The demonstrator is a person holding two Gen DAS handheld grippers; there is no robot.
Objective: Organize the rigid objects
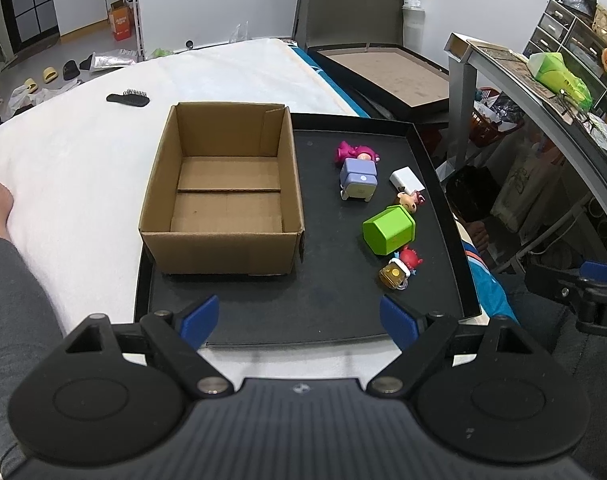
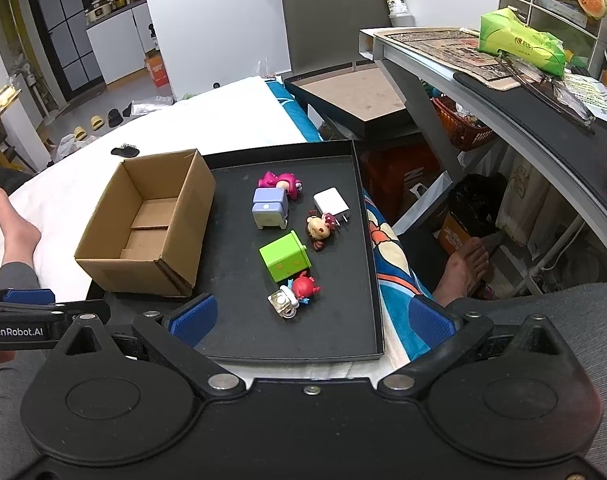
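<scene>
An empty cardboard box (image 1: 223,192) (image 2: 147,224) stands on the left of a black tray (image 1: 335,300) (image 2: 343,320). To its right lie a pink figure (image 1: 357,153) (image 2: 279,182), a lilac block toy (image 1: 357,180) (image 2: 268,208), a white charger (image 1: 407,178) (image 2: 330,202), a brown-haired doll (image 1: 409,200) (image 2: 319,230), a green cube (image 1: 389,230) (image 2: 284,256) and a red figure with a clear piece (image 1: 401,268) (image 2: 297,294). My left gripper (image 1: 299,320) is open and empty at the tray's near edge. My right gripper (image 2: 311,320) is open and empty above the tray's near right corner.
The tray rests on a white bed (image 1: 83,152). A black hairbrush (image 1: 127,99) lies beyond the box. A grey desk (image 2: 503,92) with clutter stands at the right, a second black tray (image 2: 355,96) behind. The person's bare feet (image 2: 463,268) show beside the bed.
</scene>
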